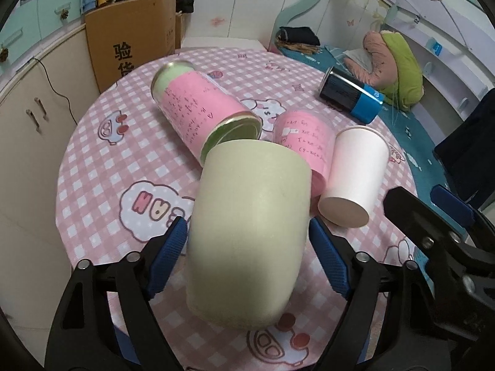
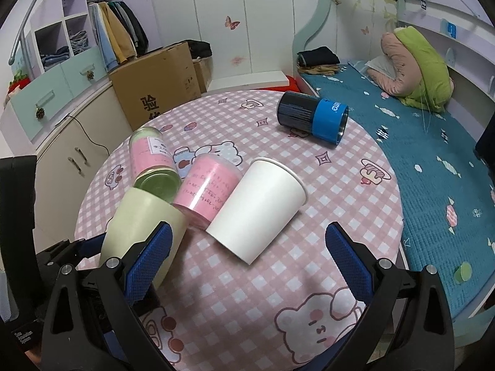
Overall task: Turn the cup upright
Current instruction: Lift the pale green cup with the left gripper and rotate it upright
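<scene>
My left gripper point(image 1: 247, 241) is shut on a pale green cup point(image 1: 247, 235) and holds it tilted above the table, its closed base toward the camera; the cup also shows in the right wrist view point(image 2: 139, 225). A white paper cup point(image 2: 258, 208) lies on its side in the middle of the table, rim pointing away; it also shows in the left wrist view point(image 1: 355, 176). My right gripper point(image 2: 247, 256) is open and empty, just in front of the white cup's base.
A pink-labelled glass jar point(image 2: 151, 162) and a pink-wrapped clear cup point(image 2: 207, 190) lie on their sides on the round pink checked table point(image 2: 340, 185). A black-and-blue can point(image 2: 312, 119) lies at the far right. A bed point(image 2: 433, 167) flanks the right, cabinets and a cardboard box point(image 2: 157, 86) the left.
</scene>
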A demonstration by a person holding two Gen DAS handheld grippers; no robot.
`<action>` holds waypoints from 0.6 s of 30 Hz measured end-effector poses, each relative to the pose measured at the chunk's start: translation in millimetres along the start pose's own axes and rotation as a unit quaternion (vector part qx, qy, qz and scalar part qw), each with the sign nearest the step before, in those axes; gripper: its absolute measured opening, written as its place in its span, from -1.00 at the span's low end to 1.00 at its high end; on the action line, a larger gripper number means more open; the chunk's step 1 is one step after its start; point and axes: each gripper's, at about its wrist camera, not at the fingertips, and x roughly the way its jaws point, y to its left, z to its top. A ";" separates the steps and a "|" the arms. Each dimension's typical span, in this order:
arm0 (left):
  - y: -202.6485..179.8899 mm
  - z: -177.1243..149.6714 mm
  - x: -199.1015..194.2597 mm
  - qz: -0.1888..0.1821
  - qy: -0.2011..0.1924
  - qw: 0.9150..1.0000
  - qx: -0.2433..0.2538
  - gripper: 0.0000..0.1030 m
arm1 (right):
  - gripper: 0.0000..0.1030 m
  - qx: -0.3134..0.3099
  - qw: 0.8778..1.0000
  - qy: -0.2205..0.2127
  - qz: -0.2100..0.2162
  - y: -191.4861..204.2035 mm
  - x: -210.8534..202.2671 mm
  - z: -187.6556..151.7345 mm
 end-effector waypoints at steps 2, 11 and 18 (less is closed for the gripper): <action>0.8 -2.6 -10.2 0.001 -0.011 1.000 0.008 0.77 | 0.86 0.000 1.000 -0.001 0.003 3.8 -3.4 0.5; 42.9 -15.8 -59.8 0.017 -0.038 0.999 0.002 0.80 | 0.86 0.000 1.000 0.009 0.028 43.3 -12.0 0.8; 88.5 -18.4 -77.8 0.086 -0.066 0.994 -0.017 0.80 | 0.86 0.015 0.997 0.044 0.058 75.2 7.2 0.6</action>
